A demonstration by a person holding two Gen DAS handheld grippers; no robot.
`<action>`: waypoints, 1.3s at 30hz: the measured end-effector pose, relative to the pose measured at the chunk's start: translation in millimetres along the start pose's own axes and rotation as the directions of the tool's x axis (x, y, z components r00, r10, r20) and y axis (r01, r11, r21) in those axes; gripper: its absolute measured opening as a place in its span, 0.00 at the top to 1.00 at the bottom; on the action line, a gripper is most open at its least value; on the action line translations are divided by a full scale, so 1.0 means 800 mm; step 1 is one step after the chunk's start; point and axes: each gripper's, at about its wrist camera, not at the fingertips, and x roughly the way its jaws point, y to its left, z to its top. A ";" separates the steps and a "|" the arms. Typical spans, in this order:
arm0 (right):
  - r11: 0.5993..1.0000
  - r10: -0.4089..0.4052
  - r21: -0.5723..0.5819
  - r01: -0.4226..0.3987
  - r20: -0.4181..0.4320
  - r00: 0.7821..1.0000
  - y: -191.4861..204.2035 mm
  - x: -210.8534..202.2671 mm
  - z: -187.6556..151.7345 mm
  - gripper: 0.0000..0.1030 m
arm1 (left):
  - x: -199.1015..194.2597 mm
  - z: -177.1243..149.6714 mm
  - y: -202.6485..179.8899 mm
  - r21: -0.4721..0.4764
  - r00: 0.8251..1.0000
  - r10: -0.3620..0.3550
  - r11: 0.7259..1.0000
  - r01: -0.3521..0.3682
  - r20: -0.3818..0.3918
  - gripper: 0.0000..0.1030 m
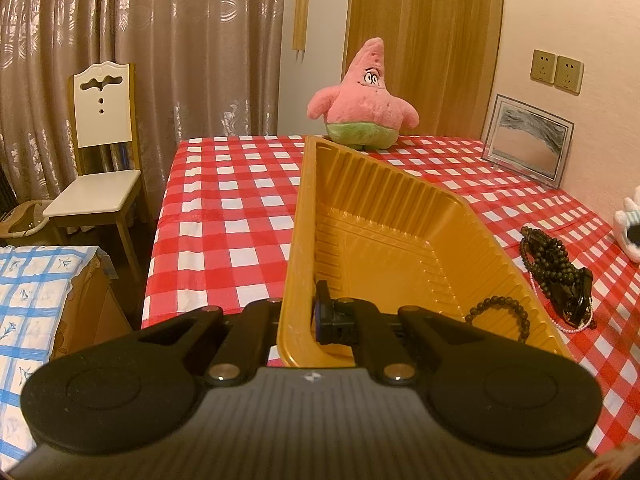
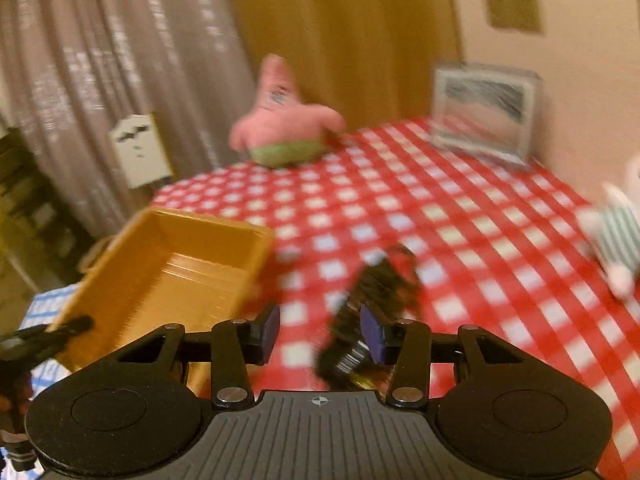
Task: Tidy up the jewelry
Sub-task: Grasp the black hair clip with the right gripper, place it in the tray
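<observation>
On the left, the left gripper [image 1: 308, 320] has its jaws pinched on the near wall of the gold plastic tray [image 1: 384, 208], which stands on the checked counter [image 1: 224, 208]. The tray looks thin and light, likely to flex, so the rim is a fair hold. Inside it, by the near right corner, lies a dark bead bracelet [image 1: 500, 316]. Further right, on the counter just outside the tray, sits a heap of dark beaded jewelry [image 1: 556, 268] with a thin pink strand. It is limp, slippery and easily snagged, so it is best taken by a bunched clump. The right gripper [image 2: 320, 334] has its jaws standing apart over that heap; blur hides whether the right pad touches it.
</observation>
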 end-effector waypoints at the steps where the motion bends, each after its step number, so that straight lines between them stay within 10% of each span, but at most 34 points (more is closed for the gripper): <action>1: 1.000 -0.002 0.025 0.003 -0.019 1.000 -0.010 0.004 -0.004 0.55 | 0.000 0.000 0.000 0.000 1.000 0.001 1.000 -0.001 -0.001 0.97; 17: 0.945 0.079 0.324 -0.031 -0.134 0.988 -0.064 0.078 -0.024 0.67 | -0.005 0.000 -0.004 0.007 1.000 0.014 1.000 -0.014 -0.003 0.97; 22: 0.882 0.129 0.466 -0.061 -0.116 0.985 -0.089 0.089 -0.025 0.87 | -0.006 0.000 -0.005 0.007 1.000 0.015 1.000 -0.015 -0.003 0.97; 39: 0.836 0.219 0.509 -0.203 0.029 0.975 -0.090 0.036 0.000 0.93 | -0.006 0.001 -0.003 0.005 1.000 0.018 1.000 -0.018 -0.006 0.97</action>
